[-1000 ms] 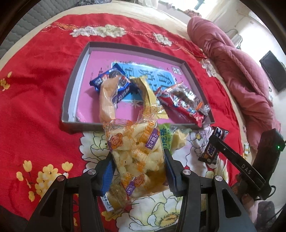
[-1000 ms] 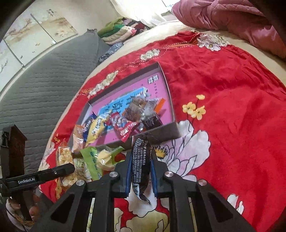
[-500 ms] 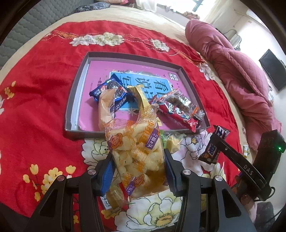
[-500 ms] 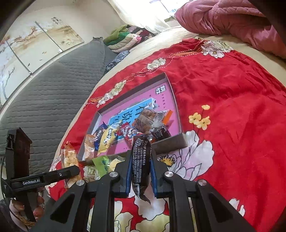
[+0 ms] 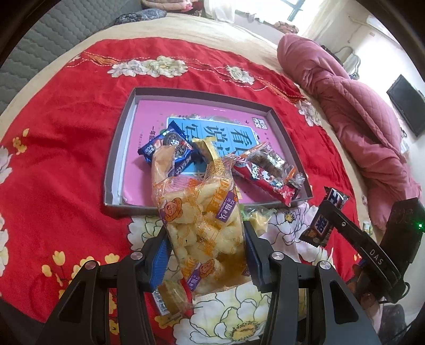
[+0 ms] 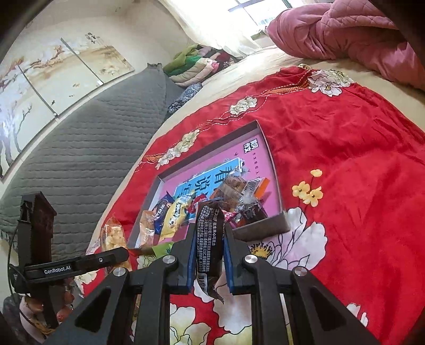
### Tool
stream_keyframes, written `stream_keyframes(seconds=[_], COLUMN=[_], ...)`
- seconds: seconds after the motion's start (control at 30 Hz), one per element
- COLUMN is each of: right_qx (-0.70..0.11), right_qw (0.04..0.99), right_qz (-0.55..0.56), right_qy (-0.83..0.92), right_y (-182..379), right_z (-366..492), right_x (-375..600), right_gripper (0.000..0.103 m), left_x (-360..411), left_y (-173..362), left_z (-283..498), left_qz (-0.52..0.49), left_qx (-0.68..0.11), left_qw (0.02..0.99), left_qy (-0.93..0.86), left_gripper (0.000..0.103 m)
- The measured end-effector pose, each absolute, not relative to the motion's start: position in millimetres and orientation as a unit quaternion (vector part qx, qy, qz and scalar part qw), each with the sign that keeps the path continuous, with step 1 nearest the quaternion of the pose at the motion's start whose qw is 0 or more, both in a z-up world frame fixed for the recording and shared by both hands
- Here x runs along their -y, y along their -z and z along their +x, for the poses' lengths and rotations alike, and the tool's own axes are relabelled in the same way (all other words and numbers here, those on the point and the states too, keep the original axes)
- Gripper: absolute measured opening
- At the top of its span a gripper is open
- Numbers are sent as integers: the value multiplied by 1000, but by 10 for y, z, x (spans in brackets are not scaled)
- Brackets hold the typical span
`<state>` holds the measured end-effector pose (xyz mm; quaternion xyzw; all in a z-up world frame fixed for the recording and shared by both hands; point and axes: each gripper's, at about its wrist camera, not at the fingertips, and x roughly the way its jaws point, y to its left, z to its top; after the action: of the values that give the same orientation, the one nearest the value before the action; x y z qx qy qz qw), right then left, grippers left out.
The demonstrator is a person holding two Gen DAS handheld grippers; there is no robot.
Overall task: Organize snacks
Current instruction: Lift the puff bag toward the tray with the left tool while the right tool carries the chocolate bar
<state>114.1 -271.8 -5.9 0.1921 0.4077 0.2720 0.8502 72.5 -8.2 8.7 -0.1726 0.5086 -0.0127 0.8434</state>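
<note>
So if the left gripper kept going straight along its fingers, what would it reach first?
Probably the near wall of the tray, with the held puffed snack bag arriving before the left gripper; depth is uncertain.

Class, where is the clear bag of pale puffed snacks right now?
The clear bag of pale puffed snacks is clamped in the left hand-held gripper, lifted just short of the grey shallow box's near wall, above the red floral cloth.

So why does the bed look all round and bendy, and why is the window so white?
Left wrist view: the fisheye lens bows the red blanket and the tray, with black corners. Right wrist view: the window is washed out by daylight, while the wrapper in the right tongs stays sharp.
</note>
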Motion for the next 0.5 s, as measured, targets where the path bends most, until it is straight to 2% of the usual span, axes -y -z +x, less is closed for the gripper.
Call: stream_keyframes(seconds=[0.5], right_qx=[-385], right_qw=[860], right_qz=[192], right_qy=[-274], right_y=[-44], right_z=[1246], right_x=[2650], right_gripper=[18], left_x=[-95], left_y=[-144], left_z=[786], left_qz=[-188], left_qx=[-491], left_qw=[850], left_qy=[-4], left_gripper=[52])
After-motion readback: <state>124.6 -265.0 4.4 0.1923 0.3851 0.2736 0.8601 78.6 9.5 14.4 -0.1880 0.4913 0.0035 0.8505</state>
